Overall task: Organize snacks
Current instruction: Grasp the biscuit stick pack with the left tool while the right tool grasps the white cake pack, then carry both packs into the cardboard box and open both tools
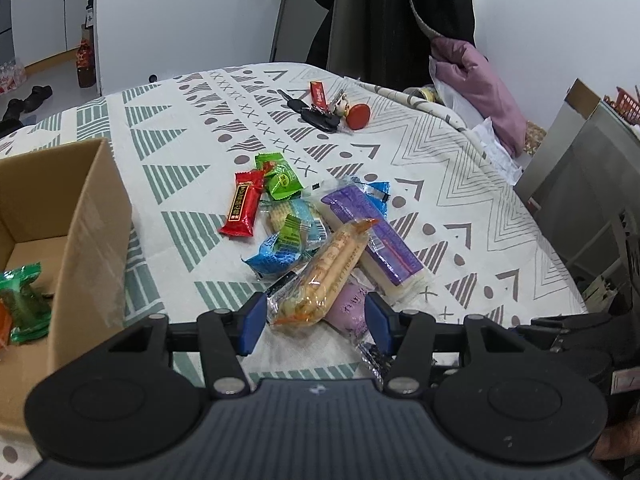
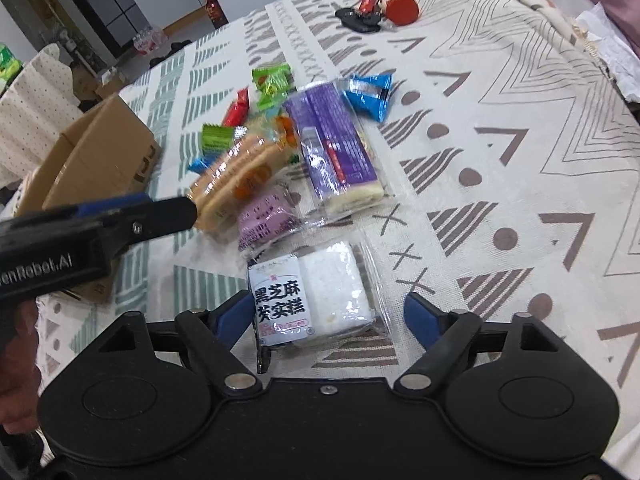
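Loose snack packets lie in a heap on the patterned tablecloth (image 1: 440,184). My left gripper (image 1: 316,326) is open, low over the cloth, with the near end of an orange cracker packet (image 1: 324,276) and a pale purple packet (image 1: 350,312) between its blue pads. In the right wrist view the left gripper (image 2: 176,212) comes in from the left, its tip at the cracker packet (image 2: 236,176). My right gripper (image 2: 326,316) is open around a white cake packet with a black-lettered label (image 2: 316,292). A cardboard box (image 1: 92,220) stands at the left with a green packet (image 1: 24,300) inside.
Further back in the heap lie a long purple packet (image 1: 372,236), a red one (image 1: 244,210), green ones (image 1: 280,178) and a blue one (image 1: 276,256). Keys (image 1: 320,116) and a red disc (image 1: 358,116) sit at the far side. A pink jacket (image 1: 488,92) rests at the right edge.
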`<action>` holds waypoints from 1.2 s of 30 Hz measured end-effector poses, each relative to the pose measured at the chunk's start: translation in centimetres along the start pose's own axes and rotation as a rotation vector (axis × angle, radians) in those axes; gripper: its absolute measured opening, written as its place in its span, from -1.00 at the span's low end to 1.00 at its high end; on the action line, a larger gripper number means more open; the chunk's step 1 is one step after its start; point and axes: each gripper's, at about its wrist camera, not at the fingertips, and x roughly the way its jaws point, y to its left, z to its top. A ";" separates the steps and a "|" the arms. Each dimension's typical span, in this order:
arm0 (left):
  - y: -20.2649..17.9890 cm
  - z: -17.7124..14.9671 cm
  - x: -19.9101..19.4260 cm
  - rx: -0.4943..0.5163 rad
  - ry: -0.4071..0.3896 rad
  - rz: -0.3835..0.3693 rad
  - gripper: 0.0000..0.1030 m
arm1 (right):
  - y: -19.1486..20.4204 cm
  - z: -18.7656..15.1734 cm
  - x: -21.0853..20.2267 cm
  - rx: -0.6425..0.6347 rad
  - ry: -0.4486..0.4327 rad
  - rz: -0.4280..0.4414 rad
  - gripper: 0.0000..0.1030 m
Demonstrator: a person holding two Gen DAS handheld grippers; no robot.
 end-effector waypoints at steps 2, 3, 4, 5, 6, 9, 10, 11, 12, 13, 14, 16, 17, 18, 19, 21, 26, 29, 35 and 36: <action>-0.1 0.2 0.6 0.008 0.006 0.000 0.04 | -0.2 0.0 0.0 -0.001 -0.004 0.003 0.33; -0.2 0.2 0.9 0.011 0.008 0.000 0.04 | -0.4 0.1 0.0 -0.006 -0.005 0.004 0.26; -0.3 0.3 1.2 0.014 0.011 0.001 0.04 | -0.5 0.2 -0.1 -0.008 -0.004 0.003 0.20; -0.3 0.4 1.5 0.018 0.013 0.002 0.04 | -0.7 0.3 -0.1 -0.007 -0.003 0.000 0.20; -0.4 0.5 1.8 0.021 0.015 0.002 0.03 | -1.0 0.4 -0.2 -0.003 -0.002 -0.004 0.19; -0.8 0.7 2.7 0.032 0.019 -0.003 0.03 | -1.9 0.6 -0.5 0.018 -0.001 -0.028 0.19; -0.9 0.6 3.0 0.037 0.024 -0.002 0.03 | -2.3 0.6 -0.6 0.026 -0.002 -0.036 0.19; -1.0 0.6 3.3 0.044 0.029 -0.002 0.03 | -2.6 0.6 -0.7 0.033 -0.001 -0.045 0.19; -1.1 0.5 3.7 0.051 0.033 0.000 0.03 | -2.9 0.6 -0.8 0.037 -0.001 -0.051 0.19; -1.3 0.4 4.0 0.057 0.038 0.003 -0.02 | -3.0 0.6 -0.9 0.039 0.001 -0.058 0.19; -1.3 0.3 4.2 0.062 0.042 0.009 -0.07 | -3.1 0.6 -1.0 0.040 0.004 -0.063 0.20; -1.2 0.2 4.6 0.055 0.051 0.022 -0.34 | -3.1 0.7 -1.0 0.040 0.010 -0.071 0.33; -1.0 0.2 4.6 0.049 0.052 0.024 -0.36 | -2.9 0.7 -1.1 0.032 0.006 -0.077 0.35; -0.9 0.2 4.5 0.045 0.052 0.027 -0.40 | -2.7 0.7 -1.1 0.022 0.002 -0.077 0.46; -0.8 0.2 4.4 0.041 0.052 0.030 -0.47 | -2.5 0.7 -1.2 0.009 -0.003 -0.077 0.63; -0.4 0.3 4.1 0.020 0.054 0.030 -0.61 | -1.9 0.8 -1.1 -0.015 -0.007 -0.085 0.79; 0.2 0.2 2.6 -0.012 0.036 0.023 -0.61 | -0.9 0.9 0.3 -0.058 0.013 -0.109 0.80; 0.3 0.2 1.7 -0.022 0.024 0.014 -0.61 | -0.4 0.6 0.7 -0.096 0.004 -0.141 0.53; 0.3 0.1 -0.2 -0.026 -0.004 -0.002 -0.61 | -0.2 0.8 -0.5 -0.078 -0.015 -0.131 0.14; 0.3 0.1 -0.6 -0.027 -0.010 -0.005 -0.61 | -0.1 0.8 -0.8 -0.081 -0.024 -0.134 0.14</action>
